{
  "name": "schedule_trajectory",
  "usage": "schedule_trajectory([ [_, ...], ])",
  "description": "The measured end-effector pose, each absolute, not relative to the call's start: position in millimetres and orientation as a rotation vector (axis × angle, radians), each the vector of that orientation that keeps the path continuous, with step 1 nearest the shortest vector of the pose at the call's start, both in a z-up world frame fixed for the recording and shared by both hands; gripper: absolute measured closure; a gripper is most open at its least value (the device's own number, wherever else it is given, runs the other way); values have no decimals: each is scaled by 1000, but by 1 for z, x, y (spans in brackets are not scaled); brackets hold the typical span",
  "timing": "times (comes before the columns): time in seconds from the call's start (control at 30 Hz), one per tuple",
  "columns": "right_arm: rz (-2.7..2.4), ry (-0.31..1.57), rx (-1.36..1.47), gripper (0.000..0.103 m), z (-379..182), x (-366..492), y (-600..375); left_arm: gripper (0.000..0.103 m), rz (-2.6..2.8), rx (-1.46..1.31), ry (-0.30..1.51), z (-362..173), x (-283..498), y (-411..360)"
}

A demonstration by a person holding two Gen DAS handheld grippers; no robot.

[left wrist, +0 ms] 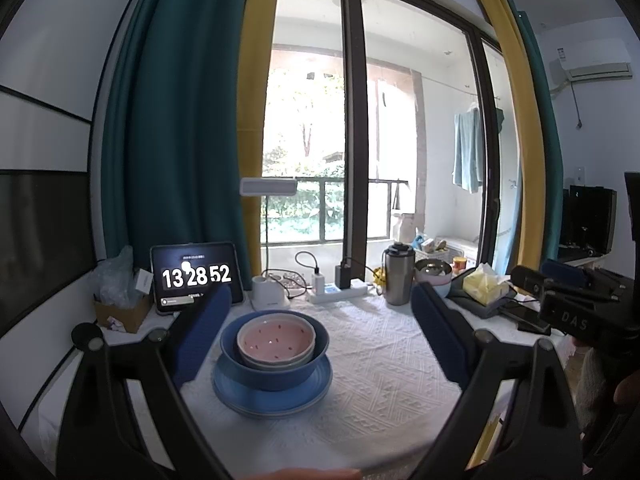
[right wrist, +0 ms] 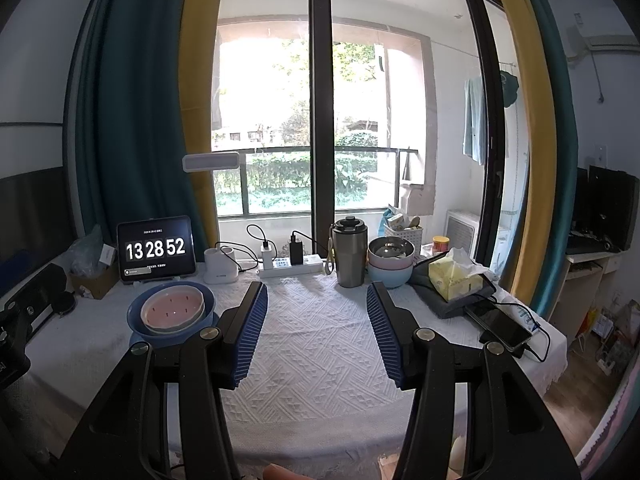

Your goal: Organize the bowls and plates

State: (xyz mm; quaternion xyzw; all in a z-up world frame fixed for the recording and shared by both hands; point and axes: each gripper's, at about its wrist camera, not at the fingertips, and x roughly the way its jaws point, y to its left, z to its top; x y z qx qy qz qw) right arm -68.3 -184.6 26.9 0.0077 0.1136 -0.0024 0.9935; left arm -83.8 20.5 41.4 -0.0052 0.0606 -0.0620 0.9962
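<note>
Blue and pink crockery sits nested on the white woven cloth [right wrist: 316, 344] of the surface: a pink bowl [left wrist: 276, 341] inside a blue bowl [left wrist: 274, 364], both on a stack of blue plates [left wrist: 272, 396], just in front of the tablet clock [left wrist: 196, 276]. The left claw [left wrist: 320, 328] is spread wide with nothing between its pads; the stack lies between the two blue fingers, nearer the left one, touching neither. The right claw [right wrist: 318, 332] is also spread and empty above bare cloth, with the stack off to its left. Further right of the clock, behind the right claw, more bowls [right wrist: 390, 260] are stacked beside a steel flask [right wrist: 350, 252].
</note>
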Motion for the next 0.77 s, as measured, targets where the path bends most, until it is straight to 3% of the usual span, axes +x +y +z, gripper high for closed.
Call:
schedule_trajectory([
  [0.77, -8, 226, 20, 48, 27, -71, -184, 10, -113, -13, 106, 43, -87, 27],
])
